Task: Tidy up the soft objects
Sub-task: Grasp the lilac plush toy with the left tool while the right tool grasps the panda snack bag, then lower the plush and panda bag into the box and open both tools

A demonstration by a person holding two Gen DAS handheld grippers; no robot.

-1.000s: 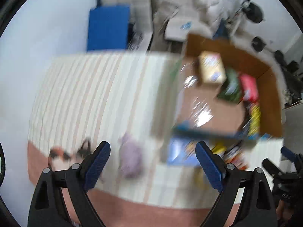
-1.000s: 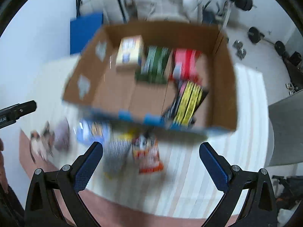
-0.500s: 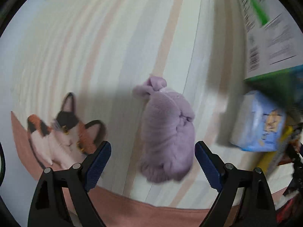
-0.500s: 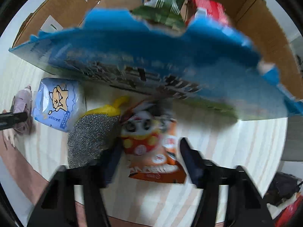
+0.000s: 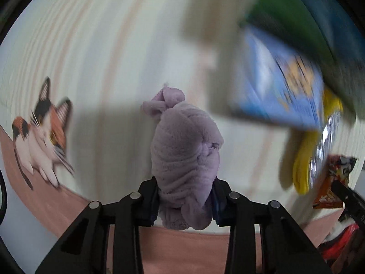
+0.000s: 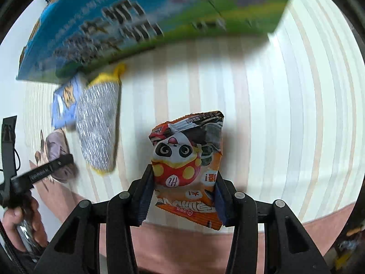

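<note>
A rolled lilac plush cloth (image 5: 184,150) lies on the striped table cover, and my left gripper (image 5: 184,196) is shut on its near end, pointing straight down. In the right wrist view an orange snack bag with a panda print (image 6: 187,159) sits between the blue pads of my right gripper (image 6: 183,191), which press on both its sides. The same bag (image 5: 333,182) shows at the right edge of the left wrist view. The lilac cloth (image 6: 54,146) appears far left in the right wrist view, partly behind the left tool.
A printed blue-green cardboard box (image 6: 136,22) stands just beyond the items. Beside it lie a blue tissue pack (image 5: 282,91) and a silver-and-yellow scrub mitt (image 6: 98,125). A cat print (image 5: 43,137) marks the cover near its pink border. A hand (image 6: 13,219) holds the left tool.
Both grippers dropped from above the table onto their items. The left jaws closed on the lilac cloth; the right jaws closed on the snack bag.
</note>
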